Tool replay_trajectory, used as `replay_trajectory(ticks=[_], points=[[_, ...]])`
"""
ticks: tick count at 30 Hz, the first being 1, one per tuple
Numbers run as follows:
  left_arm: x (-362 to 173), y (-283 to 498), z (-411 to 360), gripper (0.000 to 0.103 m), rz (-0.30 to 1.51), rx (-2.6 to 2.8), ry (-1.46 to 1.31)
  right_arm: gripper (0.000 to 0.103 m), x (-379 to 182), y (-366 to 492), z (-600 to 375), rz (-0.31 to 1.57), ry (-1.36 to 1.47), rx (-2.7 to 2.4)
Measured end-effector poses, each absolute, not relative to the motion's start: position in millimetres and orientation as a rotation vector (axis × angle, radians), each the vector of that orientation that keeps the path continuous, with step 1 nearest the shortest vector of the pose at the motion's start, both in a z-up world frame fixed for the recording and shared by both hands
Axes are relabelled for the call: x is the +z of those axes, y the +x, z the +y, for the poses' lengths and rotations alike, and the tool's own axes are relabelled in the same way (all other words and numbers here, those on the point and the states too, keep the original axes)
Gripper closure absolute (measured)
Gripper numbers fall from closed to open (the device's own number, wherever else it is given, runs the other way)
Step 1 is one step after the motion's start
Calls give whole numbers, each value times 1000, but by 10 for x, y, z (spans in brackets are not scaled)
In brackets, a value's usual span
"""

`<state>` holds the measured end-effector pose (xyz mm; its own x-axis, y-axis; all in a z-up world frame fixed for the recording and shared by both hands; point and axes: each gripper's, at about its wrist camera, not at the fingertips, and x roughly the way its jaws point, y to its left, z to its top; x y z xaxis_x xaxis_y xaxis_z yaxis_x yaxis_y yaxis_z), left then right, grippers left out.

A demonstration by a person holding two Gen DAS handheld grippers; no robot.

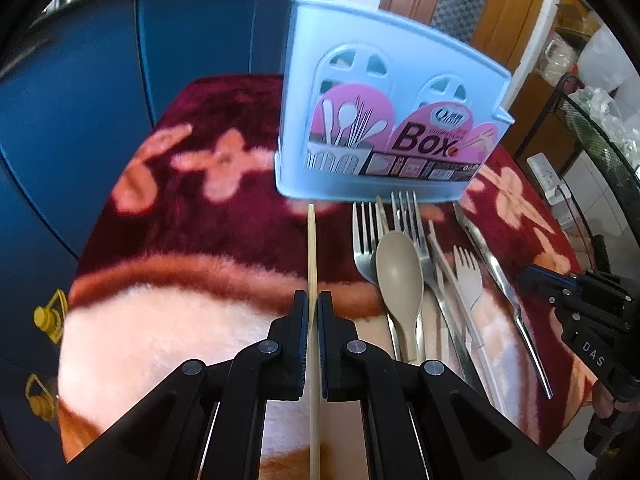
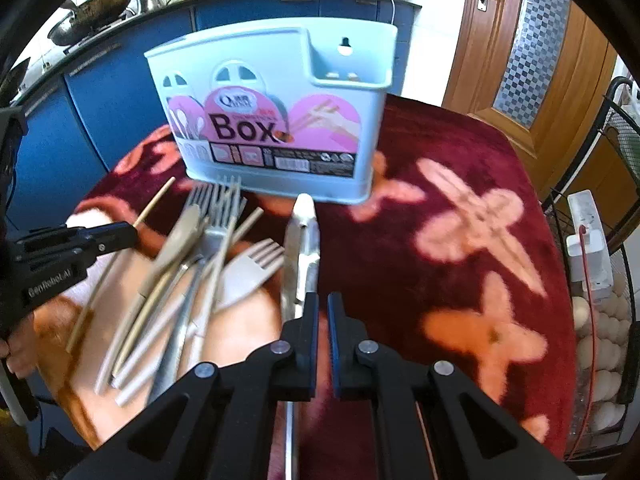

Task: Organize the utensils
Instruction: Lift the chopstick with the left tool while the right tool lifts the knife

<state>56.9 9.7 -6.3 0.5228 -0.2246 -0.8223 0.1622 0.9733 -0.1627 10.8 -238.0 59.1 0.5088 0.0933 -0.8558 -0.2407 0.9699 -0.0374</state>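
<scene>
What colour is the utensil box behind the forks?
Light blue, with a pink label reading "Box". The utensil box shows best in the right wrist view.

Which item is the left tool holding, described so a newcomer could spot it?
Start at the light blue utensil box on the red floral cloth. Left of the cutlery pile in front of it lies one thin bamboo chopstick, gripped by the left tool, apart from the forks and spoon.

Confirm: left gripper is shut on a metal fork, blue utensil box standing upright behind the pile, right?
Not quite. The left gripper is shut on a wooden chopstick, not a metal fork; the left wrist view shows the stick running between its fingers. The blue utensil box does stand upright behind the pile.
</scene>
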Motion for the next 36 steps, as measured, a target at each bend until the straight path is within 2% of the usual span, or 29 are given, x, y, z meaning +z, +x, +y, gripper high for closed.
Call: replay_trajectory(ticks=[9,11,14,29,36], points=[[-88,587,19,96,1025,-233,-10,95,533,183,-2579,1118,-48,253],[-89,613,15,93,1037,-240,-8,87,573,215,-2578,1119,-26,270],[-99,675,24,89,1057,-257,-13,80,614,291,-2559,1130,14,312],[-111,893,-17,86,1137,-321,39,80,428,654,-2400,1257,-45,353],[-103,923,-37,86,1128,-322,37,75,382,786,-2419,1315,-12,397]])
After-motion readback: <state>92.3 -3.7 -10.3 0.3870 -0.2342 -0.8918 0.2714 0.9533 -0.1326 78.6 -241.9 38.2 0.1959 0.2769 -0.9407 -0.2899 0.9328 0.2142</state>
